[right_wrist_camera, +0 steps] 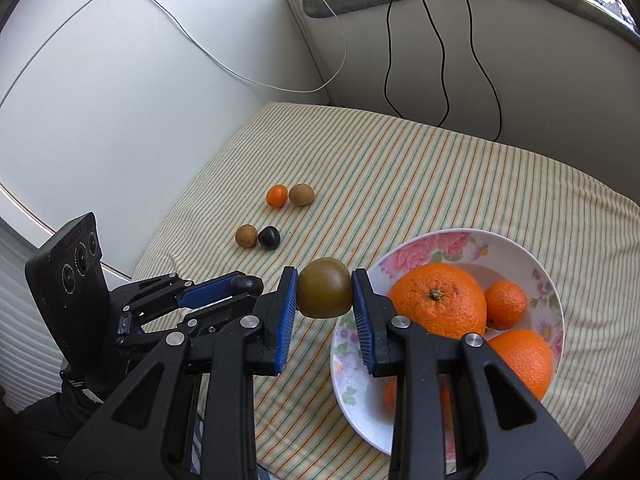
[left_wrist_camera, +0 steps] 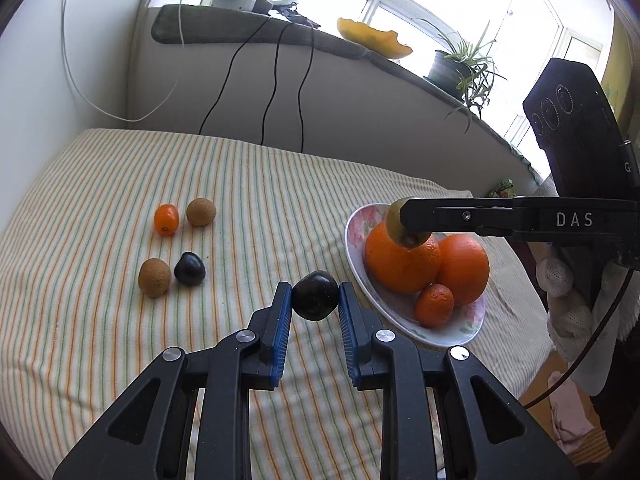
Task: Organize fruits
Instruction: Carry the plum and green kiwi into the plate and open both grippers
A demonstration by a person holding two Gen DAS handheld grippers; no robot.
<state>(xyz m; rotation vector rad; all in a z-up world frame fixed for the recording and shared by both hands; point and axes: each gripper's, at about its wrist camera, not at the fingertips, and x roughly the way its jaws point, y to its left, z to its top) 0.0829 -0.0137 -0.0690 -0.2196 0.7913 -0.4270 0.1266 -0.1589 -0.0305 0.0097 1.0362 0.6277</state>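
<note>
My left gripper (left_wrist_camera: 315,300) is shut on a dark plum (left_wrist_camera: 315,295), held above the striped cloth just left of the floral bowl (left_wrist_camera: 354,236). My right gripper (right_wrist_camera: 325,293) is shut on a green-brown kiwi (right_wrist_camera: 325,293) at the bowl's left rim (right_wrist_camera: 420,240); in the left wrist view the kiwi (left_wrist_camera: 396,220) hangs over the oranges. The bowl holds two big oranges (right_wrist_camera: 438,300) and small tangerines (right_wrist_camera: 505,304). On the cloth lie a small orange fruit (left_wrist_camera: 166,219), two brown kiwis (left_wrist_camera: 201,212) (left_wrist_camera: 154,277) and another dark plum (left_wrist_camera: 190,268).
The striped cloth (left_wrist_camera: 260,200) covers the table against a white wall. Black cables (left_wrist_camera: 276,80) hang from the windowsill, which holds a potted plant (left_wrist_camera: 460,64) and a yellow dish (left_wrist_camera: 372,38). The table's right edge drops off beside the bowl.
</note>
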